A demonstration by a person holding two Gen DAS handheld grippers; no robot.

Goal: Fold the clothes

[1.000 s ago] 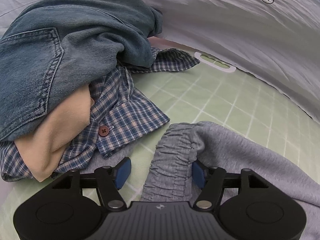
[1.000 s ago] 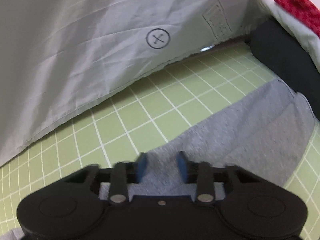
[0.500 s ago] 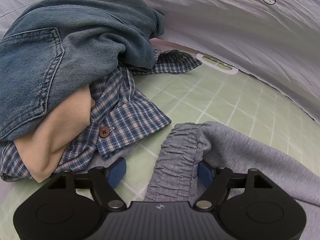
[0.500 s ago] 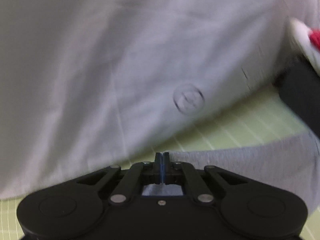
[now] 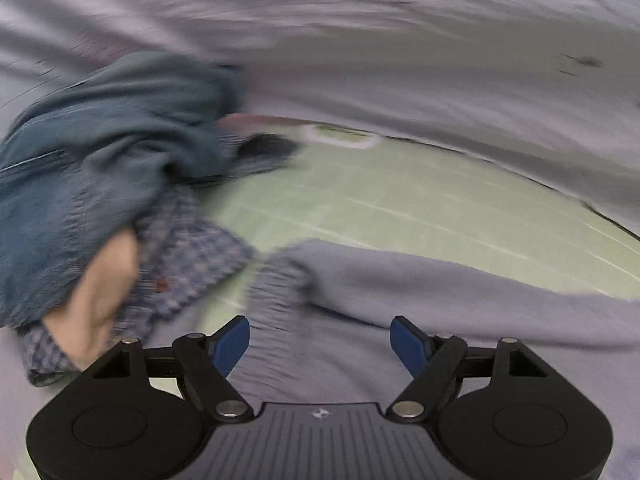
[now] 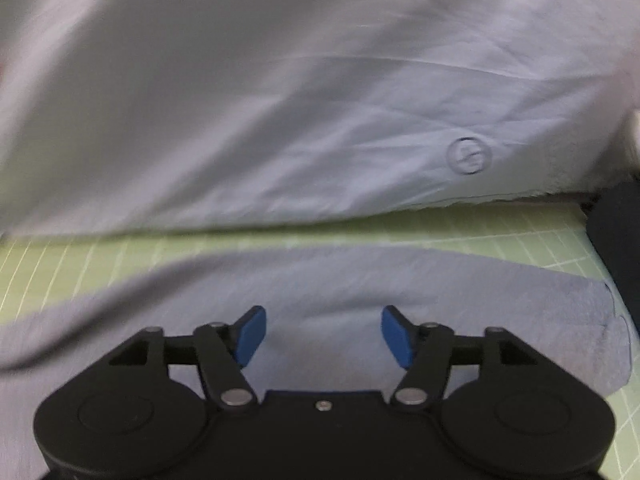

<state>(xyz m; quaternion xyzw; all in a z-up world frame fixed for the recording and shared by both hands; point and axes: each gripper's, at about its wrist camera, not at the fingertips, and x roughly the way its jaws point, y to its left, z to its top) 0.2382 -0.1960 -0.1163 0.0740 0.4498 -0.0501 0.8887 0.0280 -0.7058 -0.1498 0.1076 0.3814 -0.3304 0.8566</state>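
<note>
Left wrist: grey sweatpants (image 5: 420, 292) beneath, between wide-spread left gripper (image 5: 320, 346) fingers.

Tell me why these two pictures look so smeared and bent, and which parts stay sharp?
Left wrist view: motion blur smears the denim pile and the grey garment; only the left tongs, riding with the camera, look crisp. Right wrist view: milder blur on the grey cloth and the green grid mat; the right tongs are sharp. Both views: fisheye lens bows straight lines, dark corners.
</note>
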